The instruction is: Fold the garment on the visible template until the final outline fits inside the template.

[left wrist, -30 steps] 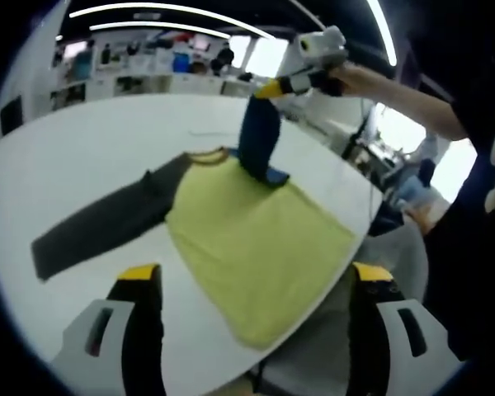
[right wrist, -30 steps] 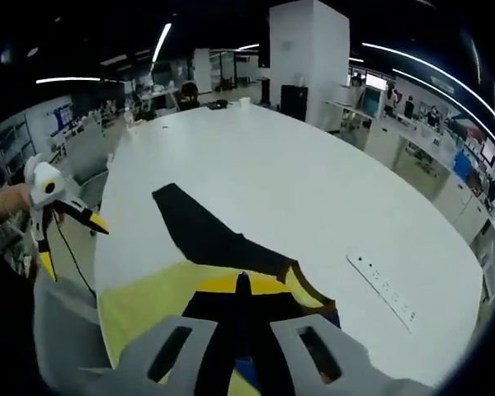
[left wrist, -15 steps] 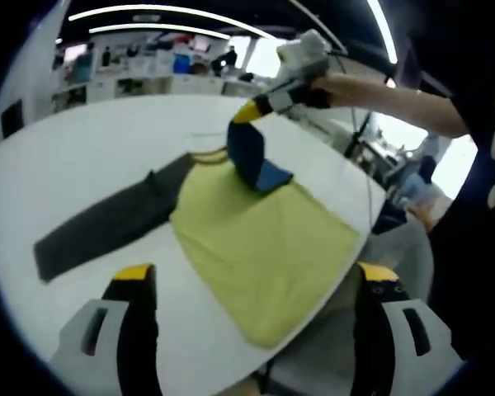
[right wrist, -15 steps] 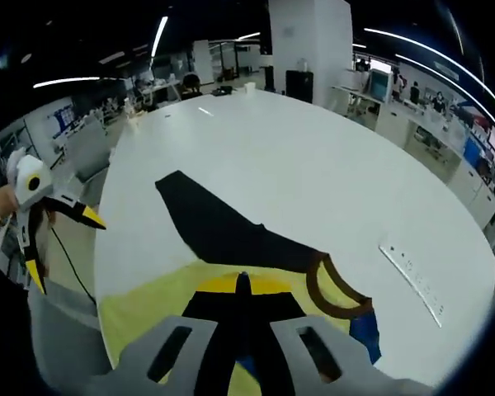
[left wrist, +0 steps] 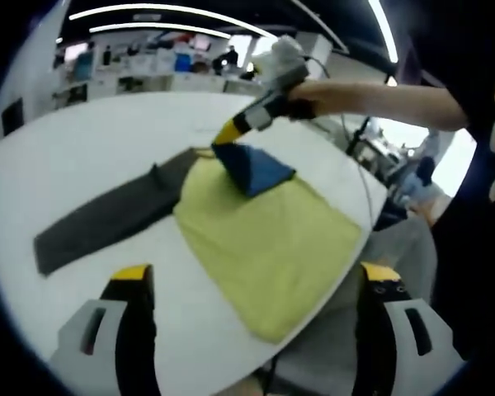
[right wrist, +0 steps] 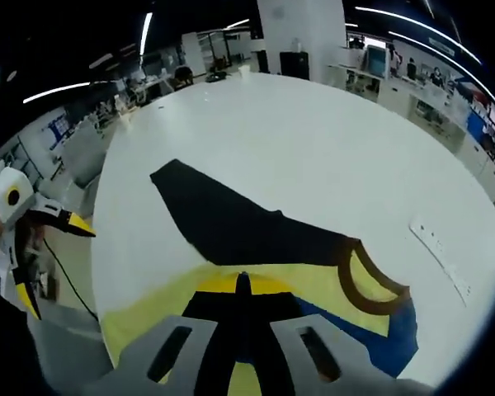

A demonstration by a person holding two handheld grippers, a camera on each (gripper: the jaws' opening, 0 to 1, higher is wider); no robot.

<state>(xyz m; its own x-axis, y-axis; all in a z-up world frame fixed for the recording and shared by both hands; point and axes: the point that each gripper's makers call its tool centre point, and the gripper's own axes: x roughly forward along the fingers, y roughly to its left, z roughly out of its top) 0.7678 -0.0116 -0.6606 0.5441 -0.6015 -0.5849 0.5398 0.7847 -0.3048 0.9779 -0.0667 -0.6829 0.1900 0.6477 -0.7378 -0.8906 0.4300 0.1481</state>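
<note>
A yellow shirt (left wrist: 268, 239) lies flat on the white table (left wrist: 82, 157), near its edge. One dark sleeve (left wrist: 99, 219) lies stretched out to the side. The right gripper (left wrist: 224, 136) pinches the blue sleeve (left wrist: 254, 165) and holds it over the shirt. The left gripper (right wrist: 45, 256) is spread wide, holding nothing.

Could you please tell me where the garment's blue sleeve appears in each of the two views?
Left gripper view: the blue sleeve lies folded over the yellow body, upper centre, held by the right tongs.
Right gripper view: bottom right, beside the tongs.
Shared landmark: the dark sleeve, stretched flat on the white table.
</note>
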